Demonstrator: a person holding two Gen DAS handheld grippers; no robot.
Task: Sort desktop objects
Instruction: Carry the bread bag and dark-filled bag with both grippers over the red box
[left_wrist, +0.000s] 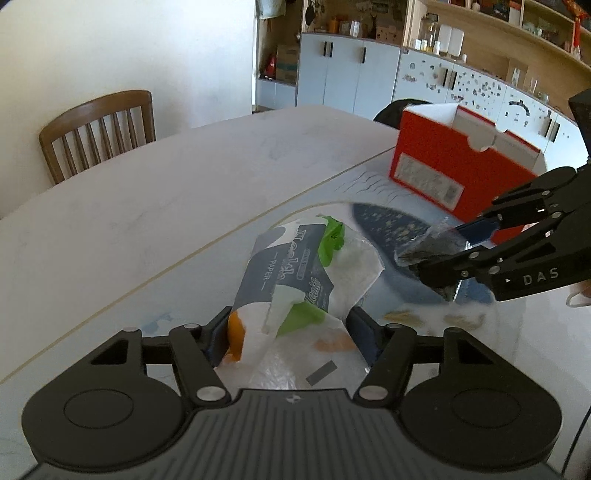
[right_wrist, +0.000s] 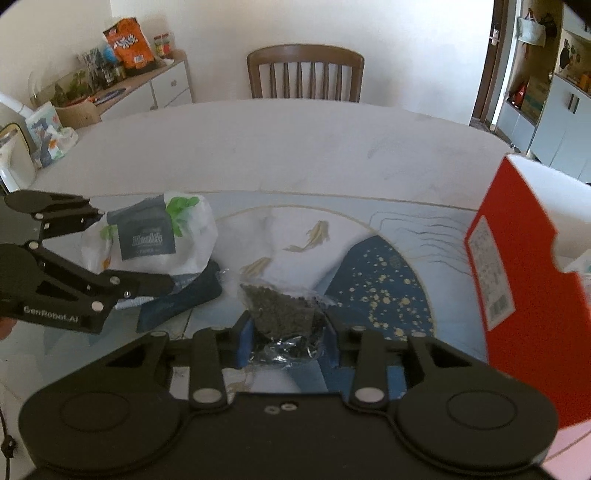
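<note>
**Q:** Tissue pack (left_wrist: 291, 295) — where does it sit, and what holds it?

**A:** It sits between the fingers of the left gripper (left_wrist: 290, 334), whose blue pads press its crumpled white, grey and green wrapper from both sides, so the tongs stand partly closed on it. In the right wrist view the pack (right_wrist: 162, 236) hangs clear of the patterned mat (right_wrist: 384, 280).

**Q:** And the right gripper (right_wrist: 288, 332)?

**A:** Its jaws are narrow, clamped on a clear bag of dark granules (right_wrist: 284, 314). The bag's free end juts forward past the fingertips, above the mat's dark blue patch.

**Q:** How do the two tongs lie relative to each other?

**A:** Side by side and apart; each appears at the edge of the other's view.

**Q:** What lies beyond the fingertips?

**A:** To the right of the right gripper stands an open red box (right_wrist: 528, 295). Farther ahead stretches the white table (right_wrist: 295, 147), then a wooden chair (right_wrist: 305, 74) at its far edge.
</note>
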